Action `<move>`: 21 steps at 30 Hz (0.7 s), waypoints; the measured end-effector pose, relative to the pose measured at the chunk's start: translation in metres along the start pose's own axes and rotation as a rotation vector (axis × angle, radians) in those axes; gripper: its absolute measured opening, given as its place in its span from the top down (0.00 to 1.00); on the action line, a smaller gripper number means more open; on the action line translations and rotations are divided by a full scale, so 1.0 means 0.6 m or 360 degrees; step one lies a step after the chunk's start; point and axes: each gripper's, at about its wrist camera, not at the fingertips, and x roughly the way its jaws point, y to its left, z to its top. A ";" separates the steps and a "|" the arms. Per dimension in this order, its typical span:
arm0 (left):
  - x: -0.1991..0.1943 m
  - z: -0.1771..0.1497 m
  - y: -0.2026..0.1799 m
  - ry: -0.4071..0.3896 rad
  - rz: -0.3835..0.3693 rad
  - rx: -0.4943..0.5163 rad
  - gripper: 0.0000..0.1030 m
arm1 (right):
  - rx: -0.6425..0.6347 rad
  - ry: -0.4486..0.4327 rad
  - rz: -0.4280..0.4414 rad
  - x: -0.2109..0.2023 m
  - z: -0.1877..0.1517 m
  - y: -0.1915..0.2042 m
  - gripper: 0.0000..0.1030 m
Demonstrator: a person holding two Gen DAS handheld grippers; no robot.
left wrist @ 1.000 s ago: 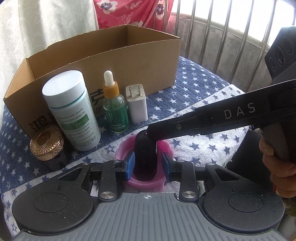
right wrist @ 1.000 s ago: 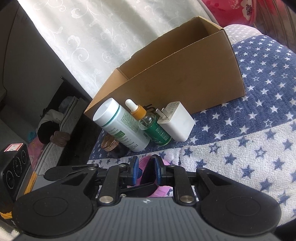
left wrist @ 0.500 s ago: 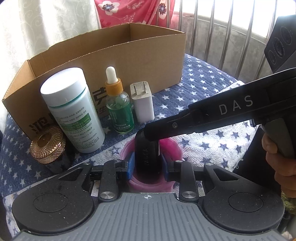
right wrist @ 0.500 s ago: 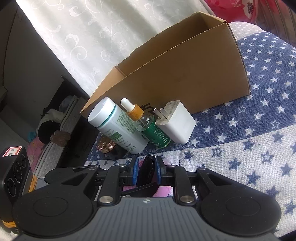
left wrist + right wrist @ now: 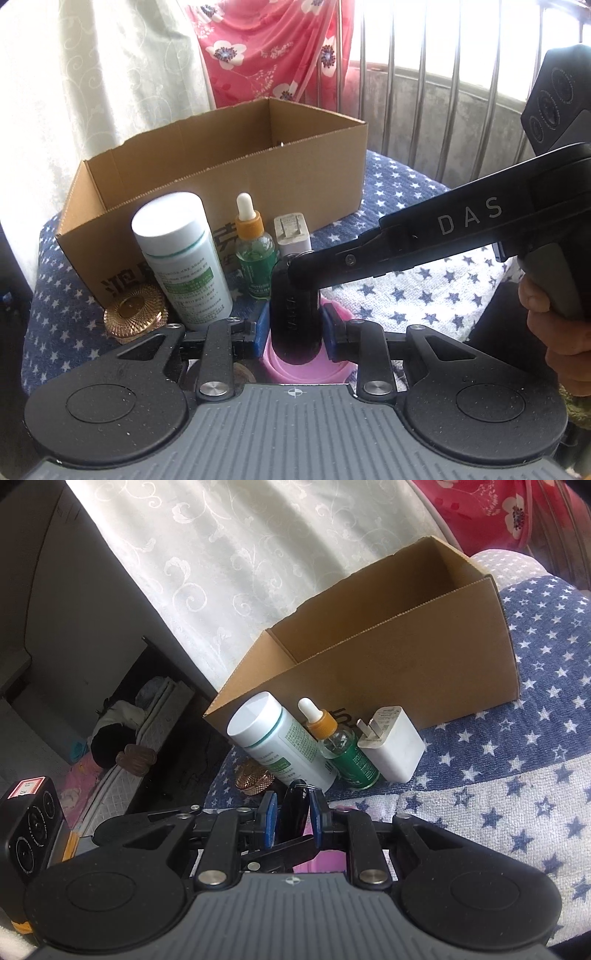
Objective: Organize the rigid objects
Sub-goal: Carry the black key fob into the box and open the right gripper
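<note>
My own gripper body cuts off the base of the pink cup [image 5: 306, 369], so I cannot tell whether it stands on the star-patterned cloth [image 5: 424, 295]. The lower end of the black fob [image 5: 295, 295] is sunk in the cup and out of sight.

My left gripper [image 5: 295, 328] is nearly closed, its blue pads pressing the fob's two sides just above the cup's rim. My right gripper [image 5: 293, 818] comes in from the right and is also nearly closed, pinching the fob's upper end, where a small ring shows. A hand [image 5: 554, 332] on its handle is cut off at the right edge.

I count one fob and one cup.

Just beyond them, four things stand close together in a row against the near wall of the box:
- At the left is one gold-lidded jar [image 5: 133, 314], its body too dark to make out.
- Next is one white bottle [image 5: 181, 258] with a green label.
- Next is one green dropper bottle [image 5: 255, 254].
- At the right is one white charger plug [image 5: 291, 232], prongs up.

Behind them is one open cardboard box [image 5: 295, 184]. Its floor is hidden by the near wall, and the bottles partly cover the print on that wall.

Farthest off are a pale curtain [image 5: 110, 74], a red flowered fabric [image 5: 266, 48] and metal bars [image 5: 424, 92].
</note>
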 end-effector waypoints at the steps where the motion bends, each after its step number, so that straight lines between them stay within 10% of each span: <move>1: -0.004 0.020 -0.005 -0.0042 0.0009 0.0003 0.72 | -0.0027 -0.0012 0.0010 -0.005 0.006 0.013 0.79; 12: -0.037 0.133 0.061 -0.0184 0.0055 -0.0062 0.74 | -0.0241 -0.0023 0.0169 0.013 0.148 0.115 0.79; 21: 0.092 0.234 0.186 0.0120 0.0018 -0.0231 0.76 | -0.0084 0.0277 0.0143 0.156 0.307 0.080 0.79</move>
